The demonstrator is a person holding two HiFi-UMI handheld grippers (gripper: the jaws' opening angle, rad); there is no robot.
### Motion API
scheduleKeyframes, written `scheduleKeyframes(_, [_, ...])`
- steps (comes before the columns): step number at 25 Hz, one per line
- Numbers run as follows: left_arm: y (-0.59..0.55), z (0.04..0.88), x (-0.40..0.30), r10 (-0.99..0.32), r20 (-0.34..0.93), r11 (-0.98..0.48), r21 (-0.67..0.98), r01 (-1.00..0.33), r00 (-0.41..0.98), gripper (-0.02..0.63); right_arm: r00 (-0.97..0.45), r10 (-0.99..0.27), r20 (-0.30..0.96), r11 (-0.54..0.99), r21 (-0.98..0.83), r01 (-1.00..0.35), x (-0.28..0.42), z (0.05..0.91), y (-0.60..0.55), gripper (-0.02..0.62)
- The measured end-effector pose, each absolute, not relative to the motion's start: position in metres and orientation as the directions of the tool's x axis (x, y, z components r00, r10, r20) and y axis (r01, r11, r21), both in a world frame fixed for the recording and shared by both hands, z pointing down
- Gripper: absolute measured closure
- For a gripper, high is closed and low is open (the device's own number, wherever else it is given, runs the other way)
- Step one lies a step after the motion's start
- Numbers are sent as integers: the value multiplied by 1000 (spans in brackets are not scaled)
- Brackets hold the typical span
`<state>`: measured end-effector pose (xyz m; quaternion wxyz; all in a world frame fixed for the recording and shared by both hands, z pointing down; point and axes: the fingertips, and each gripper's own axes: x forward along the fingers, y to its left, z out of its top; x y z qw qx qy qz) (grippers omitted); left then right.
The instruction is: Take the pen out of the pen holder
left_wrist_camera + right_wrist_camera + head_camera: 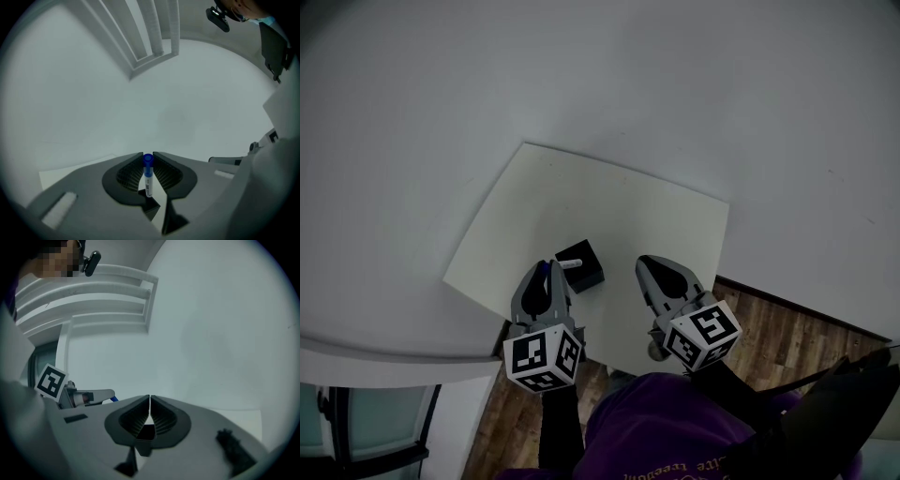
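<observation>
Pen (148,177), white with a blue cap, stood upright, pinched between the jaws of the left gripper (148,158), just above the black pen holder (580,266) on the pale table (609,202). Alongside, the right gripper (149,402) hovered with its jaws closed together on nothing.

dim, flat grey light, soft faint shadows, fisheye bending with dark round corners in both gripper views

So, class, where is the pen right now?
In the left gripper view, the pen stands upright, clamped in the left claw, blue cap up, with the black pen holder just below.
</observation>
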<state>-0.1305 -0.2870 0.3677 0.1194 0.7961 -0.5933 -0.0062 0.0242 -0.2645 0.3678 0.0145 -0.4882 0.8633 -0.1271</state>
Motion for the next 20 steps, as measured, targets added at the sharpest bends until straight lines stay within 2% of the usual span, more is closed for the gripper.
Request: scheduleKeyframes(20, [-257,315,-133,-957,-5,-283,236,-930,290,535,-565,-822,63,547,-186,-816,9,353,-255,583])
